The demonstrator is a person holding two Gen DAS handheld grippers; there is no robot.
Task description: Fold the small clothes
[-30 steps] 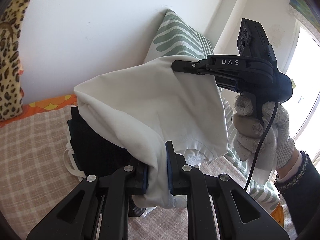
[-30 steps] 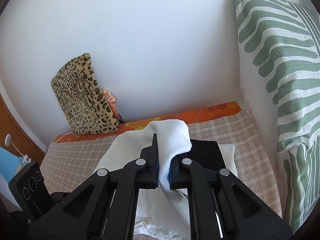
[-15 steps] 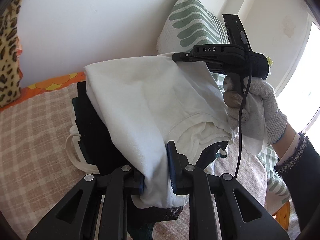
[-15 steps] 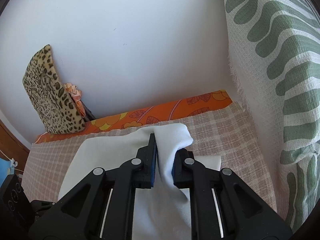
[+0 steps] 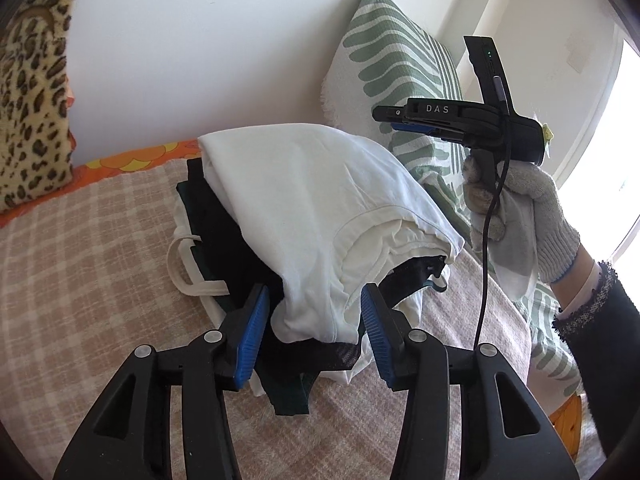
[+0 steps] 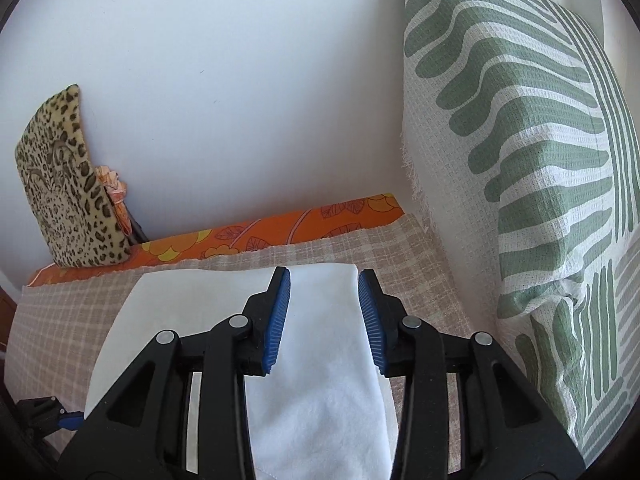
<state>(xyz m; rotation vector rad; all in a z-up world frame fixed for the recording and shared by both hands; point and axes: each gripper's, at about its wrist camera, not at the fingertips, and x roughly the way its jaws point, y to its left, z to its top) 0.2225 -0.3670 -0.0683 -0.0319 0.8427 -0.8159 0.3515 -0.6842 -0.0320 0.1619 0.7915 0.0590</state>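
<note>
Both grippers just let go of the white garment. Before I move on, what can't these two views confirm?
- Left wrist: clothes beneath the white garment mostly covered; count unclear.
- Left wrist: the garment's far side hidden by its own bulge.
- Right wrist: the garment's near edge cut off by the frame and gripper fingers.

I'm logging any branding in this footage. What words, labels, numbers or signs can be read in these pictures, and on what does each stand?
"DAS": white letters on the side of the right gripper, seen in the left wrist view.
Small yellow tag at the back of that gripper: too small to read.
No other text shows; the white garment, the pillow and the leopard cushion bear only patterns or nothing.
</note>
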